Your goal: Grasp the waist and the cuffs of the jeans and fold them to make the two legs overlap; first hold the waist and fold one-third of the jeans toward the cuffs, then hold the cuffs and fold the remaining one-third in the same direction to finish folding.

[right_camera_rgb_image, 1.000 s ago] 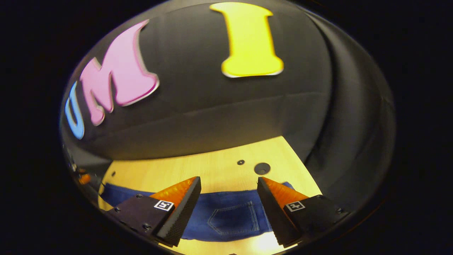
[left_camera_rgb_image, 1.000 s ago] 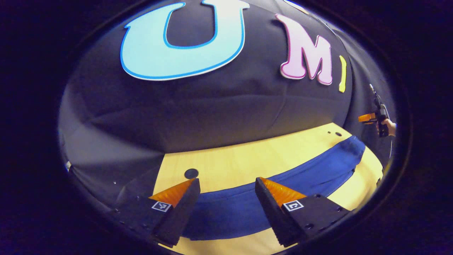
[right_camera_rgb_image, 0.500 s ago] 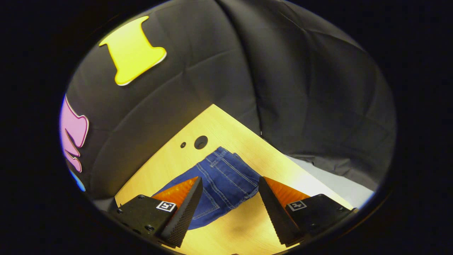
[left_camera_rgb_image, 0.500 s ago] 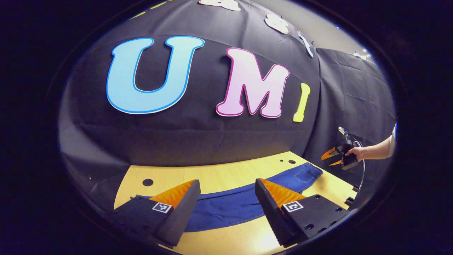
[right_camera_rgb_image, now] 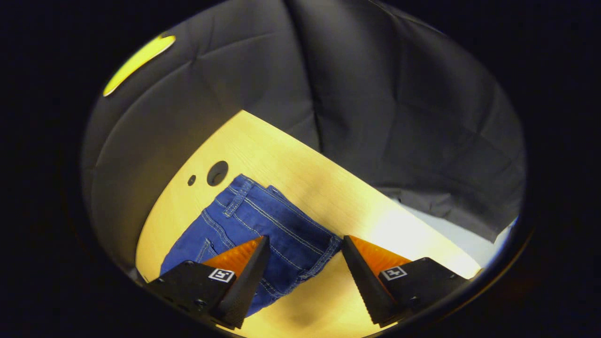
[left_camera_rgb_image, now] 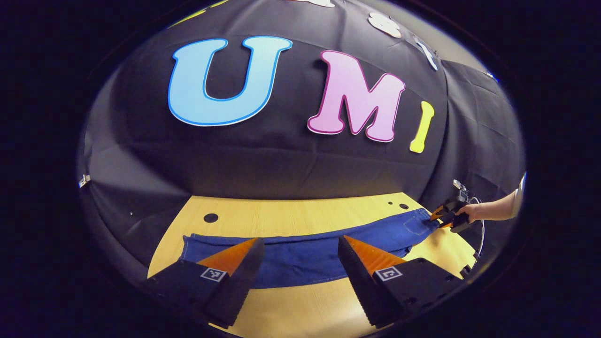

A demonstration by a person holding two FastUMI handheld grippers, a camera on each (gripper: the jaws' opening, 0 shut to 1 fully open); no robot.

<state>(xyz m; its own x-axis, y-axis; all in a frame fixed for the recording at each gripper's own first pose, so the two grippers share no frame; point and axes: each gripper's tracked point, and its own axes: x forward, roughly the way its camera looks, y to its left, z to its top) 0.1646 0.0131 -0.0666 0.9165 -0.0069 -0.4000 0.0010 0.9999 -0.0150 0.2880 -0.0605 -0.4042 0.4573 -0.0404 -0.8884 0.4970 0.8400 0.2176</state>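
Observation:
Blue jeans lie stretched out as one long strip across the wooden table, cuffs at the left end, waist at the right end. My left gripper hovers open above the middle of the legs, holding nothing. In the right gripper view the waist with its belt loops and stitching lies just ahead. My right gripper is open, one finger over the denim, the other over bare wood past the waist edge. In the left gripper view a hand holds that right gripper at the waist end.
Round holes are cut in the tabletop near the waist, and another hole sits near the cuffs. Black cloth walls close in the table's back and right side. The table's right edge runs just past the waist.
My right gripper has swung round to the table's right end and closed in on the waist. My left gripper has pulled back and tilted, bringing the whole length of the jeans into sight.

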